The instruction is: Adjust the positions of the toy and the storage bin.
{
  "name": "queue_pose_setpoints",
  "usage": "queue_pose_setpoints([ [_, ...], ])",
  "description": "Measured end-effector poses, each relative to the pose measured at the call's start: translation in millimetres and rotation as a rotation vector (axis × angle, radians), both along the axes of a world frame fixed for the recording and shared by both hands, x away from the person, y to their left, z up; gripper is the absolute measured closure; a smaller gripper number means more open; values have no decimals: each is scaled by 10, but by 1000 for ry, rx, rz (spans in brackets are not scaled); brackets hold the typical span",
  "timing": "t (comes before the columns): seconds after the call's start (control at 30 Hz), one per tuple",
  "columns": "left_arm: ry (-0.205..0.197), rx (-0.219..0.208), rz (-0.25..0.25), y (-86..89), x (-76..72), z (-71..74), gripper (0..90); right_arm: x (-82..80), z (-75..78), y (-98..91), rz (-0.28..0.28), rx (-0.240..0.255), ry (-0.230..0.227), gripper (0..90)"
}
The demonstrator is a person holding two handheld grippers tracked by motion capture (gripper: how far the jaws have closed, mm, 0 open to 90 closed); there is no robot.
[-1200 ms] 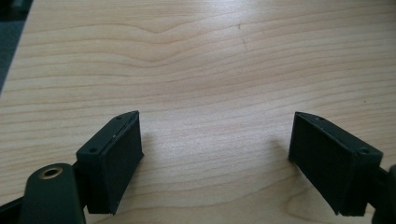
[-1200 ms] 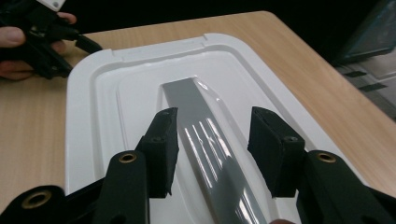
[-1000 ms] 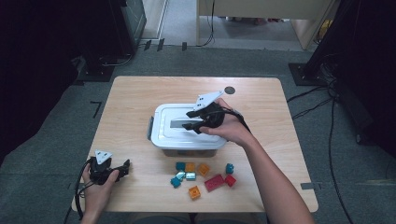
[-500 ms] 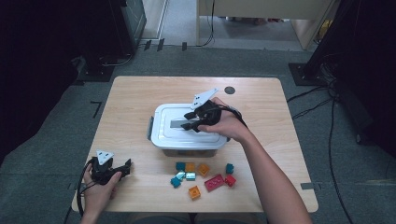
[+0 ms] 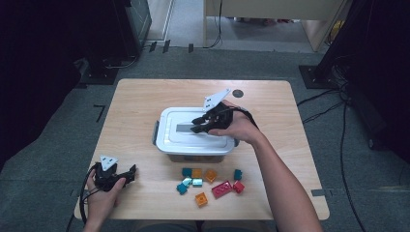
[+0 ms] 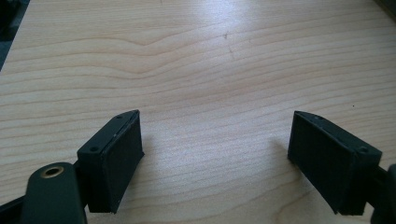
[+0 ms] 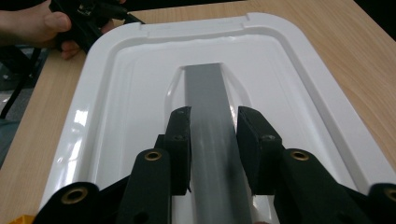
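Note:
A white lidded box (image 5: 193,140) stands mid-table, its lid (image 7: 126,116) carrying a grey strip handle (image 7: 208,88) along the middle. My right gripper (image 5: 196,124) reaches over the lid from the right. Its jaws have just been closing, and its pads (image 7: 182,140) now lie against both sides of the handle (image 5: 185,127). My left gripper (image 5: 130,173) rests low at the table's front left corner, open (image 6: 215,158), with bare wood between its pads.
Several small coloured bricks (image 5: 208,181) lie in a loose group in front of the box. The wooden table (image 5: 135,111) has free room on its left and back. A dark round mark (image 5: 237,93) sits near the far edge.
The right gripper has sunk a little onto the lid and its jaws have narrowed around the grey handle. The left hand has stayed in place.

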State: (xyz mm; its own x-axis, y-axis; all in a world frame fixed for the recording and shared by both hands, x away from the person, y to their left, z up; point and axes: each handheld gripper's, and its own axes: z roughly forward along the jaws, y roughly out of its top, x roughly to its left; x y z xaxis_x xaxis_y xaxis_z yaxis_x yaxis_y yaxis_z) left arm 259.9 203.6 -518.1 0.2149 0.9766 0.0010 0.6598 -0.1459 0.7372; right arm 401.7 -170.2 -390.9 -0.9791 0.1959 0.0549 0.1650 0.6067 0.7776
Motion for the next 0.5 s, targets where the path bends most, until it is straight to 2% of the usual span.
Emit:
queue_pose_setpoints([
  [0.23,0,0,0,0,0,0,176,5,37,-11,22,3,-6,681],
  [0.5,-1,0,-1,-1,0,-1,176,-4,144,-74,-5,45,0,681],
])
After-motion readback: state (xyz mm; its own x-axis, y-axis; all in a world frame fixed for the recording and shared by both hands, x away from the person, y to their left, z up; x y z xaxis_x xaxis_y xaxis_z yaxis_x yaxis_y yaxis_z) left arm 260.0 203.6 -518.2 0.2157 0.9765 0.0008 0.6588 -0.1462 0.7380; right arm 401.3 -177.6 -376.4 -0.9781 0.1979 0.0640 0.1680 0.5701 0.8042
